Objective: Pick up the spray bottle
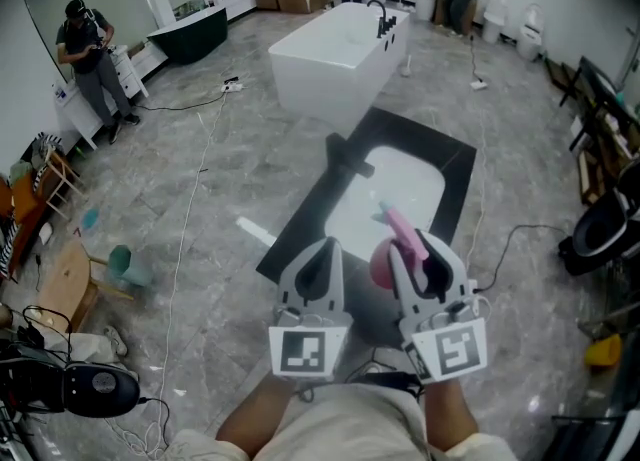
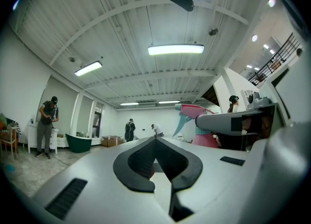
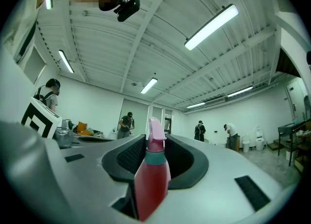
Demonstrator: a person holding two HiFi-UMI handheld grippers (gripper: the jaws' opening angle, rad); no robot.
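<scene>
The spray bottle [image 1: 403, 232] is pink with a teal collar and a pink trigger head, and it hangs in the air above the sink counter. My right gripper [image 1: 414, 255] is shut on it, and in the right gripper view its red-pink body [image 3: 151, 179] stands upright between the black pads. The left gripper view shows the bottle [image 2: 200, 115] to the right, clamped by the other gripper. My left gripper [image 1: 321, 261] is beside it at the same height, its jaws [image 2: 155, 139] closed together with nothing in them.
Below the grippers is a black counter [image 1: 455, 164] with a white sink and a black faucet [image 1: 345, 156]. A white bathtub [image 1: 335, 54] stands beyond it. Cables cross the grey floor. A wooden stool [image 1: 66, 285] is at left, and people stand at the room's edges.
</scene>
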